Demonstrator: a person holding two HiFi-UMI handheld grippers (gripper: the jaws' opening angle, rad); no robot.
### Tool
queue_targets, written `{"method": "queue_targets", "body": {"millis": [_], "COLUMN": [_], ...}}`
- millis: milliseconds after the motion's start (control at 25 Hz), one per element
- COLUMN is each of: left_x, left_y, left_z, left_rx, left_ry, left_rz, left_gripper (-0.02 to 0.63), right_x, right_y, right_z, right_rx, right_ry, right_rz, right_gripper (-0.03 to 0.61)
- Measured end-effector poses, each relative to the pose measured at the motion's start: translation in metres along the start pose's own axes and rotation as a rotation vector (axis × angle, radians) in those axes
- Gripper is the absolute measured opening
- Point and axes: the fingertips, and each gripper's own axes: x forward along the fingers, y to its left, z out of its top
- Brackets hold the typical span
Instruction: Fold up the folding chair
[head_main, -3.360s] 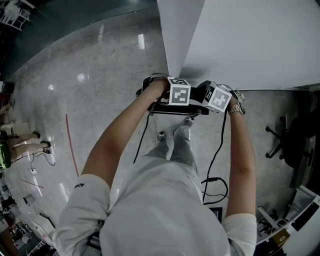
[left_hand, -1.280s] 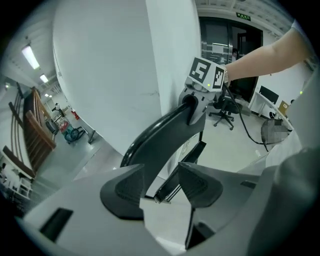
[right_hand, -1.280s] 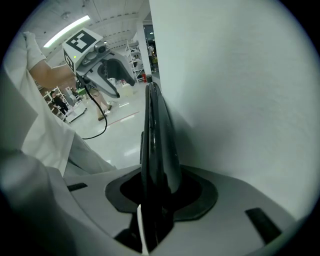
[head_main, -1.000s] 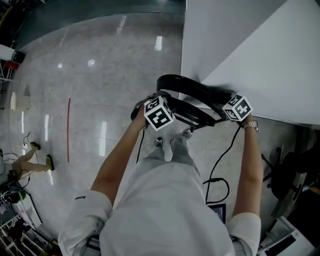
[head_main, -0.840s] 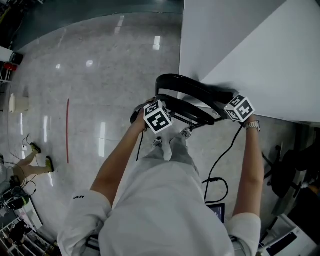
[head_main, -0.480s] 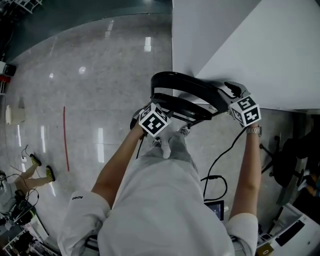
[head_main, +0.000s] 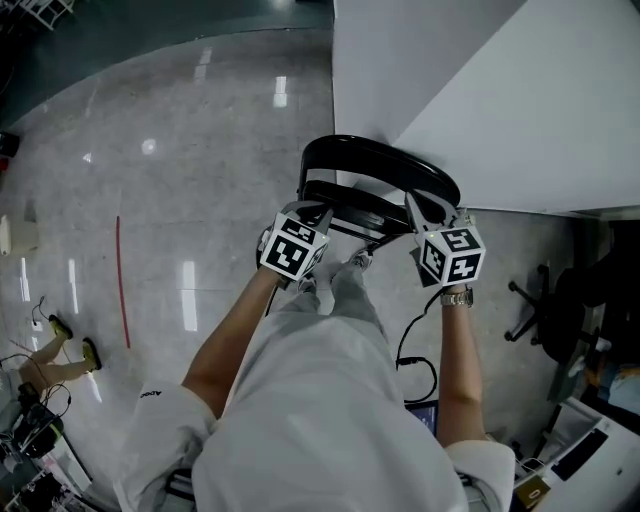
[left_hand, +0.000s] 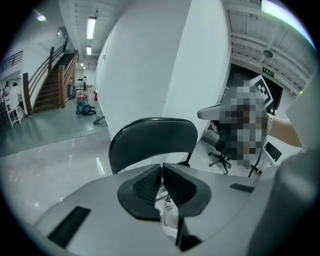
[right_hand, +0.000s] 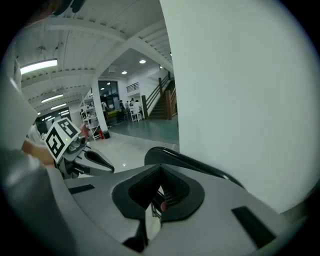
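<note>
The folding chair (head_main: 380, 162) stands right at the foot of the white wall (head_main: 480, 90), its black backrest arching nearest the wall and a second dark arc, which I take to be the seat, close behind it. From where I'm looking it seems drawn together, but I can't say it's fully flat.

On the side of the chair away from the wall, both tongs are clenched on nothing. The left tongs (left_hand: 162, 167) have their ribbed pads pressed together, with the backrest upright beyond them. The right tongs (right_hand: 160, 170) are pinched shut too, looking past the chair's curved frame tube. From above, the left tongs (head_main: 308, 210) and right tongs (head_main: 420, 208) sit just beside the chair's two sides. Whether they touch it I can't tell.

That's my worry: nothing grips the chair. If it is only propped, the glossy floor (head_main: 180, 170) could let its legs skate out from the wall, and it would drop or spring open toward the person's shoes (head_main: 358, 263), which are just back from it. Shut tongs can only nudge, and a push off-centre might tip it sideways along the wall. Farther from the wall, a black cable (head_main: 412, 335) loops near the feet, easy to snag on a step back.
</note>
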Motion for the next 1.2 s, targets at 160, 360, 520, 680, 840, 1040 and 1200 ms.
{"method": "queue_targets", "body": {"millis": [160,360,520,680,840,1040,1200], "left_x": [-0.018,-0.049,-0.073,-0.097,-0.123,-0.149,-0.166], "left_y": [0.004,0.026,0.041,0.048,0.044,0.025,0.003], "left_z": [-0.015,-0.036,-0.043,-0.047,-0.051,-0.066,-0.08], "left_rx": [-0.074,-0.165,-0.233,-0.301,-0.361,-0.405,-0.419], "left_ry": [-0.065,-0.142,-0.201,-0.282,-0.363,-0.393,-0.377], "left_rz": [0.033,0.16,0.281,0.44,0.613,0.829,0.971], "left_gripper": [0.011,0.011,0.011,0.011,0.011,0.011,0.011], "right_x": [0.011,0.029,0.038,0.041,0.041,0.031,0.017], "right_y": [0.052,0.112,0.146,0.171,0.189,0.206,0.226], "right_z": [-0.008,-0.008,-0.004,-0.004,-0.005,-0.006,-0.018], "right_rx": [0.068,0.023,0.024,-0.002,-0.043,-0.07,-0.122], "right_ry": [-0.024,-0.013,-0.009,-0.011,-0.03,-0.053,-0.033], "right_rz": [0.062,0.165,0.252,0.356,0.444,0.545,0.662], "right_gripper": [0.003,0.003,0.003,0.003,0.003,0.003,0.005]}}
